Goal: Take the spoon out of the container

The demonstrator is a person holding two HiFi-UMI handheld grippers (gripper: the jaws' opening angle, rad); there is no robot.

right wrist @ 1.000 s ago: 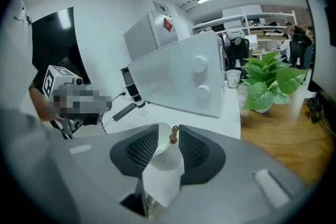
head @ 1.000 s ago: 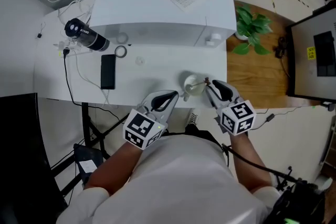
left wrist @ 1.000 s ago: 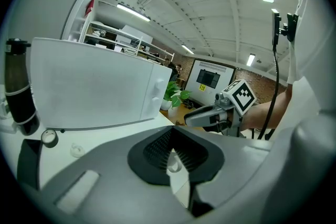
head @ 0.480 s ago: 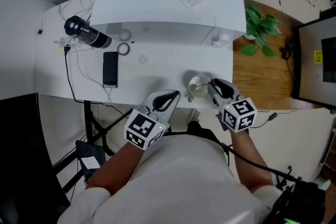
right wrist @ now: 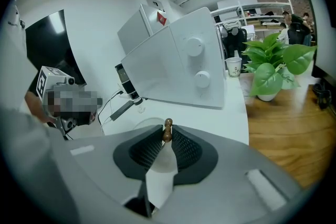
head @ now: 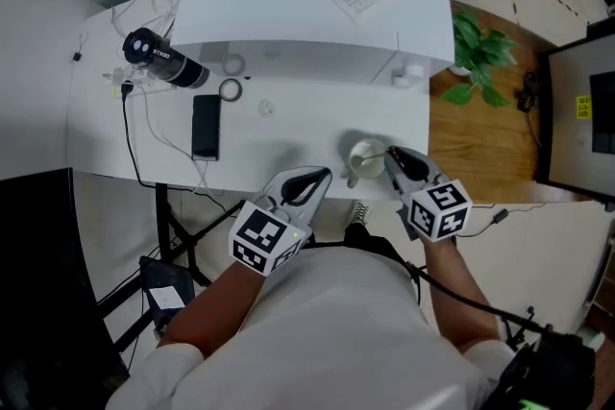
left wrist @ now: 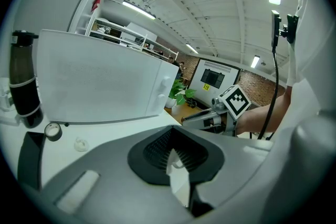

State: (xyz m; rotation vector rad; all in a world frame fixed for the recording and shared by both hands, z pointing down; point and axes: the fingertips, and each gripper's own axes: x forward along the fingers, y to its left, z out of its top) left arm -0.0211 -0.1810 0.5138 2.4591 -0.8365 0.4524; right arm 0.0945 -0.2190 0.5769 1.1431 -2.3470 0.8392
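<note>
The right gripper point(head: 394, 156) is clenching the spoon point(right wrist: 167, 126) by its brown handle tip, over the container point(head: 363, 158). The left gripper point(head: 323, 174) is hanging clenched and empty, just left of it.

Bright, even light from ceiling strips point(left wrist: 139, 9) washes the white surface point(head: 288, 134) almost featureless, and shadows stay soft. Both gripper views bend strongly at their edges and look perhaps slightly blurred there.
</note>
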